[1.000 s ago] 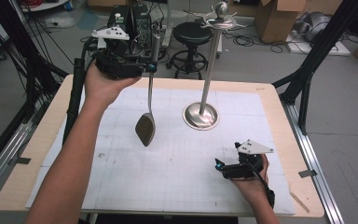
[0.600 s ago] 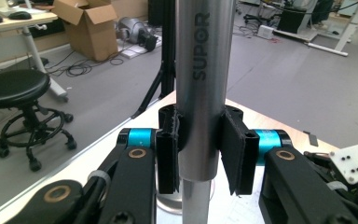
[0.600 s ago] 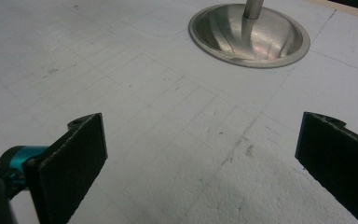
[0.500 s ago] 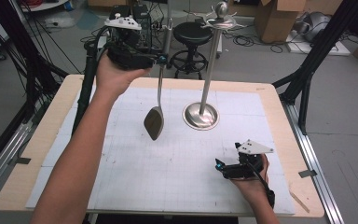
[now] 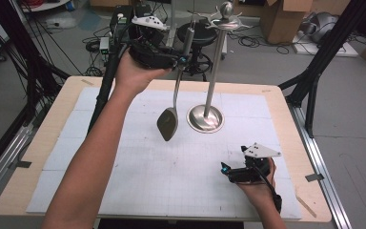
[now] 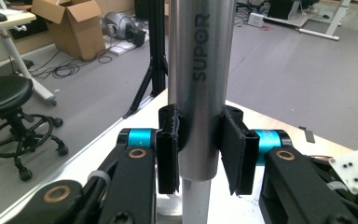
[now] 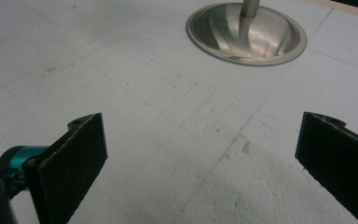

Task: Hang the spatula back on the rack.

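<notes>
Steel-handled spatula [image 5: 174, 102], hanging upright, dark blade down, above table

Even, bright room light from overhead, no hard shadows across the white bench [image 5: 124, 181] in the high view; only a faint soft patch lies under the hanging spatula [image 5: 167, 125]. A pale sheen sits on the steel stand base [image 5: 205, 118], and the picture is a touch soft and grainy all over. In the left gripper view the steel handle [image 6: 199, 70] is sharp up close, with long vertical highlights down it, while the floor behind goes mildly hazy. In the right gripper view the near black pads [image 7: 74, 158] blur at the frame's bottom; a broad grey shadow falls between them, and the stand base gleams.
</notes>
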{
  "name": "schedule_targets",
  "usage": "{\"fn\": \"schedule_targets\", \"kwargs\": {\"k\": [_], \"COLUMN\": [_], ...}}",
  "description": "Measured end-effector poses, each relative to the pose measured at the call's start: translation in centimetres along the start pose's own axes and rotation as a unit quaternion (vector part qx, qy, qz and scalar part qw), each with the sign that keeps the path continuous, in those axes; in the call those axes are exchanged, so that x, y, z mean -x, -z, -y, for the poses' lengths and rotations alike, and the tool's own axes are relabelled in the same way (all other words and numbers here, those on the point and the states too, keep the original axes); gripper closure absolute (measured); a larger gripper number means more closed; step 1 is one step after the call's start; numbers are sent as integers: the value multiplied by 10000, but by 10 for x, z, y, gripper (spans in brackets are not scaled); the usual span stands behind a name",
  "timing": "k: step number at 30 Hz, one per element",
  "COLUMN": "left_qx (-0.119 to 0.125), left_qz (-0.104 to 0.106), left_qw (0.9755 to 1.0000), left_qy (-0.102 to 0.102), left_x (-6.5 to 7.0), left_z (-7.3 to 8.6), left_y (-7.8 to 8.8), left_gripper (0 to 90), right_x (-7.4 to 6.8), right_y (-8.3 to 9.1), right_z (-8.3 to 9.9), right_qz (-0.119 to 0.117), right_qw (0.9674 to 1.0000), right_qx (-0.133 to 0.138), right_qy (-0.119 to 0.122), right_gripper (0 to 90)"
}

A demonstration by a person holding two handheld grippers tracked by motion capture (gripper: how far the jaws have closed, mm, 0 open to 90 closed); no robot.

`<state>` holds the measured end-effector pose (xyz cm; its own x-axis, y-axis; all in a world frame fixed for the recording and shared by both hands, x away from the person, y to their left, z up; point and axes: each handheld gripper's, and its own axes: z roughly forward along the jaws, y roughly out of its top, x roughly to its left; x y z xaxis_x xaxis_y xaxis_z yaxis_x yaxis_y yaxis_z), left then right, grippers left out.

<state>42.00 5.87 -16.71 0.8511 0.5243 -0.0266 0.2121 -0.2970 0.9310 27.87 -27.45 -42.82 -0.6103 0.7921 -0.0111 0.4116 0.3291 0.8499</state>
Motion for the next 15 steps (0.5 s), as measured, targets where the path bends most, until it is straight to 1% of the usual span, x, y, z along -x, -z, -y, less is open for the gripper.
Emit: {"fn": "schedule_targets", "kwargs": {"k": [3, 5, 7, 12, 15], "left_qx": [-86, -123, -88, -96, -127], "left_qz": [-23, -21, 14, -6, 4], "left_qw": [9999, 9999, 9999, 10000, 9999], "left_qy": [-84, -91, -62, -12, -53], "left_x": [2, 2, 2, -2, -4], "left_z": [-2, -5, -6, -6, -6], "left_y": [-5, -8, -9, -11, -13], "left_gripper": [691, 691, 691, 691, 691], "right_x": [0, 0, 0, -1, -1], "right_y": [0, 0, 1, 1, 1], "right_z": [0, 0, 0, 0, 1], "right_qz": [2, -4, -10, 8, 10], "right_qw": [10000, 10000, 10000, 10000, 10000], "right_qx": [13, 3, 0, 10, 7], "right_qy": [-10, -5, 15, -9, -16], "right_gripper": [5, 6, 5, 5, 6]}}
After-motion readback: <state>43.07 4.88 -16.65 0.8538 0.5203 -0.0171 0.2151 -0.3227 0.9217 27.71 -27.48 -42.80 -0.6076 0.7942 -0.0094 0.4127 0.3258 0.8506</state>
